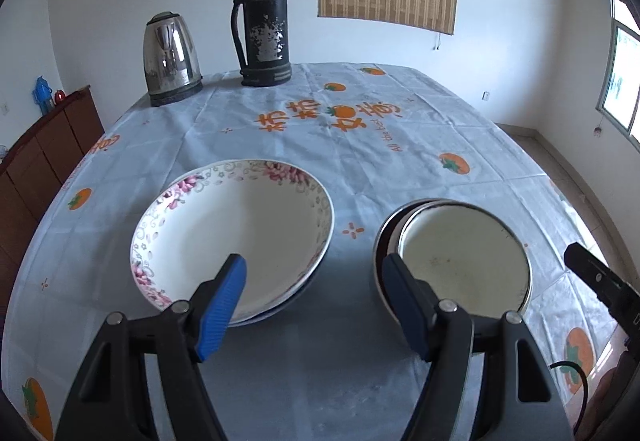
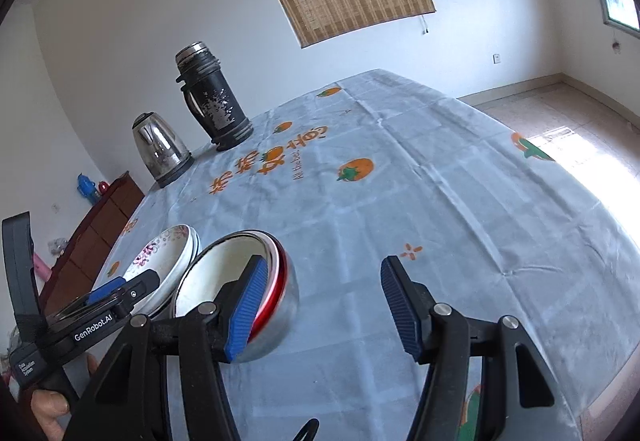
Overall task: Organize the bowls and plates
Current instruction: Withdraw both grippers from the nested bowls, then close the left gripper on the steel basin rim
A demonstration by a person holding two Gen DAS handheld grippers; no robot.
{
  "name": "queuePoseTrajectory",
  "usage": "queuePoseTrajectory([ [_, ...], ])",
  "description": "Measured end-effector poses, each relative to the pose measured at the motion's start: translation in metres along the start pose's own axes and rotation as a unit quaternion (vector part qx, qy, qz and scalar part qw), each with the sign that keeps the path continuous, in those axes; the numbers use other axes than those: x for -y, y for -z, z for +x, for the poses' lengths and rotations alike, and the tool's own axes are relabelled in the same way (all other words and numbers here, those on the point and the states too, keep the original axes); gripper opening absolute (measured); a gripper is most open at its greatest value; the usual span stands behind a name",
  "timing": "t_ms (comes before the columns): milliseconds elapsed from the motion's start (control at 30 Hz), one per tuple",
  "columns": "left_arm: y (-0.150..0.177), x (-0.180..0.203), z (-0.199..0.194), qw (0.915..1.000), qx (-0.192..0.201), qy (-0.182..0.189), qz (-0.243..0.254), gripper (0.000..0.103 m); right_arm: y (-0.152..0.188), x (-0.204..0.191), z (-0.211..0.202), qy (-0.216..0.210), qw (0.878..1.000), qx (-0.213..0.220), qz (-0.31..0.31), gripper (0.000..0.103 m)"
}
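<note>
Two stacks of dishes stand on the table [image 1: 400, 145], near its front edge and just beside each other. On the left is a stack of flowered plates [image 1: 232, 233]; the right wrist view shows at least two rims there, but I cannot count more exactly. On the right is a stack of metal bowls [image 1: 460, 261]; one bowl sits inside another, so I count two.

The right wrist view shows the outside wall of the bowls [image 2: 276, 301], shiny steel with a red band, which the left wrist view does not show. The left wrist view shows the inside of the top plate fully. One kettle [image 1: 170, 59] and one black flask [image 1: 264, 25] stand at the far edge, at about 11 o'clock from the plates.

The left gripper [image 1: 314, 305] is spread wide and holds nothing. Its left finger hangs over the plates at about 5 o'clock on the rim, and its right finger is at the 9 o'clock side of the bowls; I cannot tell if they touch.

The right gripper [image 2: 324, 307] is spread wide too and holds nothing. Its left finger lies in front of the bowls, and its right finger is over the bare cloth.
</note>
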State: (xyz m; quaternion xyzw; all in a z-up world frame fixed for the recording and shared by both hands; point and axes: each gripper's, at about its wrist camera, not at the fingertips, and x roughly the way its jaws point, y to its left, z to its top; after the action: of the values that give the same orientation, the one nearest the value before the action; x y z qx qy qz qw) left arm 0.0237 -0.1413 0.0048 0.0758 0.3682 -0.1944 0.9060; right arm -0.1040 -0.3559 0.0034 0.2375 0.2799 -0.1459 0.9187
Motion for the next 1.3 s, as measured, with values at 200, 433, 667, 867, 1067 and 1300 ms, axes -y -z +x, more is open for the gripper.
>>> queuePoseTrajectory([
  [200,0.019,0.001,-0.004,0.9999,0.014,0.0,-0.003,0.072,0.023,0.008,-0.008,0.023,0.999,0.042,0.02,0.061],
  [433,0.028,0.006,-0.014,0.9979,0.059,-0.025,0.004,0.072,0.037,0.0,-0.029,0.074,0.989,0.128,-0.01,0.061],
  [667,0.028,-0.001,-0.013,0.9979,0.058,-0.013,-0.024,0.076,0.035,-0.011,-0.036,0.055,0.991,0.117,-0.02,0.069],
  [867,0.029,0.003,-0.005,0.9985,0.041,-0.014,-0.033,0.076,0.033,-0.011,-0.032,0.04,0.996,0.084,-0.015,0.075],
  [1067,0.027,0.002,-0.001,0.9972,0.041,-0.02,-0.059,0.076,0.028,-0.008,-0.023,0.008,0.998,0.06,-0.002,0.075],
  [1300,0.025,0.003,-0.002,0.9969,0.038,-0.017,-0.067,0.076,0.029,-0.004,-0.005,-0.022,0.999,0.027,0.008,0.075],
])
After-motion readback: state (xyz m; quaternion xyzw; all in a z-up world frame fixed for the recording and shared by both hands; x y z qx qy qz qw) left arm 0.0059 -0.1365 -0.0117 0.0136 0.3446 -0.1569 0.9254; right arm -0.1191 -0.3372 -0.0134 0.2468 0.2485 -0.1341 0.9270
